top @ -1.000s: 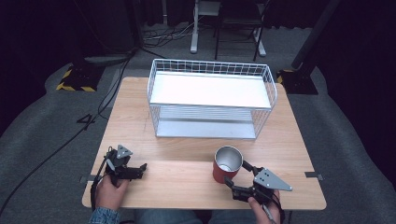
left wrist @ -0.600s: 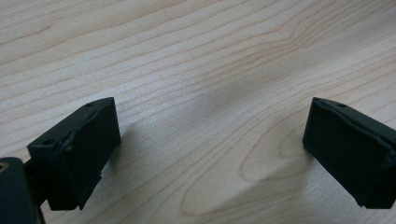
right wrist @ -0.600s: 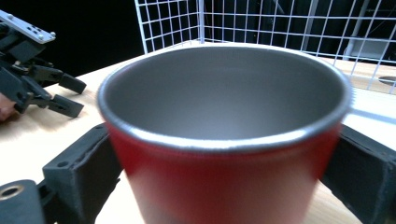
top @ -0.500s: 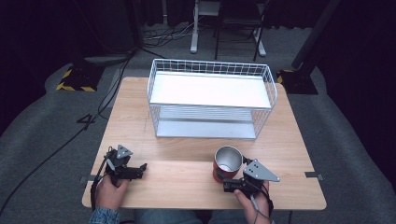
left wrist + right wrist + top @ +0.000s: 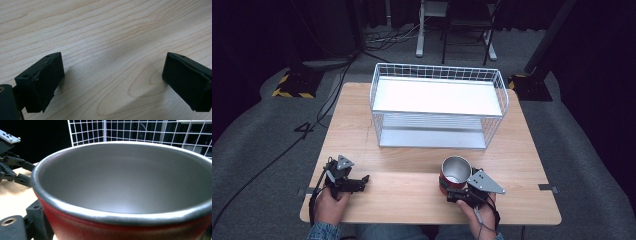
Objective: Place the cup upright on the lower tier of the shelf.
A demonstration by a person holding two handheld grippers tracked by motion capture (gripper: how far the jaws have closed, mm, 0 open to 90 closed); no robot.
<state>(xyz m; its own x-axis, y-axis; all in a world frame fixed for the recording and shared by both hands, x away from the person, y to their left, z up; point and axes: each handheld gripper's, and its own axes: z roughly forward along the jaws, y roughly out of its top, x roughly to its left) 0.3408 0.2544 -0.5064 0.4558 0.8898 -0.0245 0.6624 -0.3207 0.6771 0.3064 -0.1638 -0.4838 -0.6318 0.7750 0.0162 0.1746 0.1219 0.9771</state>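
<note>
Bright tabletop, dark surroundings, soft shadows

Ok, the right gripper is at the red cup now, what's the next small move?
Probably finish closing the right gripper on the cup. The cup stands upright on the table and sits between the jaws, which have just been closing, but the pictures don't show the pads pressing yet. Then lift toward the wire rack.

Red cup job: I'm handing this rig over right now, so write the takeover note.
Left tongs: open, nothing between the jaws, resting low on the wooden table at its near left.
Right tongs: jaws have just been closing around the base of the red cup; firm grip not confirmed.
The cup stands upright and empty on the table, in front of the white wire rack, apart from it.
Done: cup reached.
Left: secure the grip, lift, probably place it on the rack.
</note>
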